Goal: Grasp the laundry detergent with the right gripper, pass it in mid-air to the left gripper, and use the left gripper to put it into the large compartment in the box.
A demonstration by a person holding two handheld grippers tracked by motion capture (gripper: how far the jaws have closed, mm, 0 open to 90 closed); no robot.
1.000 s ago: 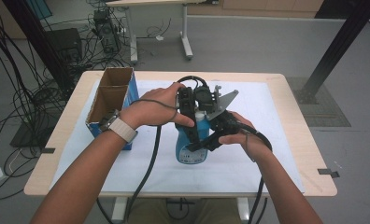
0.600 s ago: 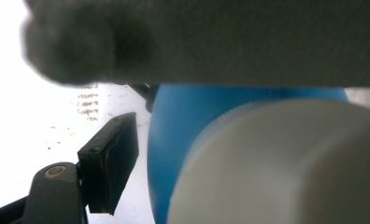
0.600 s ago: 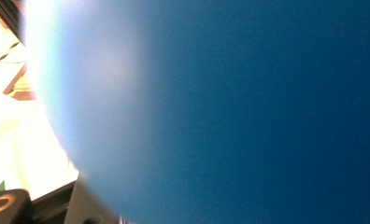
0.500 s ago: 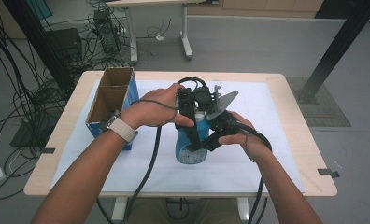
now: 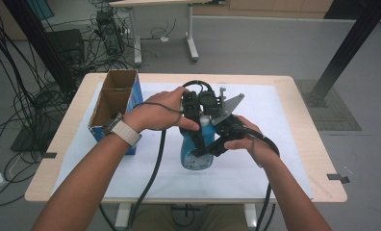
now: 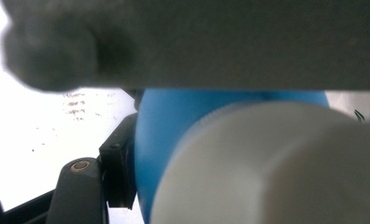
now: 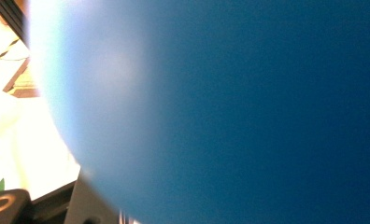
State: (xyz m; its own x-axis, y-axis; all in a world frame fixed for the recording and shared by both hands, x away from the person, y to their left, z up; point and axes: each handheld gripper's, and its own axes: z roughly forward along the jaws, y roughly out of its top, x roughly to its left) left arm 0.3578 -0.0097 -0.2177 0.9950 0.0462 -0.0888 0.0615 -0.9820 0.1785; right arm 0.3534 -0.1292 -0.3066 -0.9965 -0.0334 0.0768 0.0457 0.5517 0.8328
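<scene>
A light wooden table [image 5: 304, 125] carries a white mat [image 5: 275, 159], and stands on a grey floor strewn with black cables [image 5: 15, 110]; a second table's legs rise behind it. An open cardboard box with blue sides [image 5: 115, 103] sits at the mat's left edge.

A blue bottle with a white cap [image 5: 197, 149] stands upright near the middle of the mat, between both hands. The right gripper [image 5: 212, 147] is clamped on the bottle's body low down; in the right gripper view the blue wall lies right against the camera. The left gripper [image 5: 198, 108] comes down over the top of the bottle. In the left gripper view the white cap [image 6: 267, 168] lies between its jaws, which have just been closing; whether the pads already press on the cap cannot be made out.

Against the frames a second earlier, hands, bottle and box lie in the same places.
</scene>
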